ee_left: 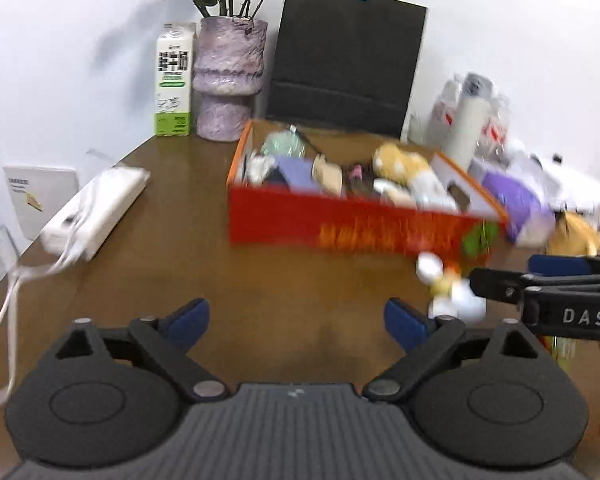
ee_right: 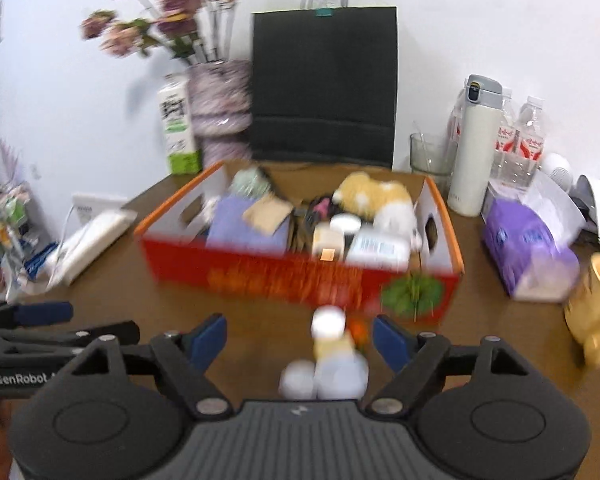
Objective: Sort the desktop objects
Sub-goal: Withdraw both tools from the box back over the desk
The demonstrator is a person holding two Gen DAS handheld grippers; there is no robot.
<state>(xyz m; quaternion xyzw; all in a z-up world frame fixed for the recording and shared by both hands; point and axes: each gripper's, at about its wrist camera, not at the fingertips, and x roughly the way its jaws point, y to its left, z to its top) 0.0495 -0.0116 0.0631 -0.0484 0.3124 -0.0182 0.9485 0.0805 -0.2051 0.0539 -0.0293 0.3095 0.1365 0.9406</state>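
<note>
Nearby, red box before black bag

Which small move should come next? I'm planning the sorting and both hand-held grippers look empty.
Probably ease the right hand-held gripper forward and close on the blurry white and yellow toy lying on the brown table between its open jaws, in front of the red cardboard box. The left hand-held gripper has only bare table ahead.

Table: plain brown.
Box: red front, orange lettering, green motif, orange rim, white inside.
Paper bag: black, teal clip.
Vase: mottled purple and white.
Carton: white, green base.
Tissue pack: purple.
Flask: cream, grey cap.
Gripper pads: blue on black.
</note>
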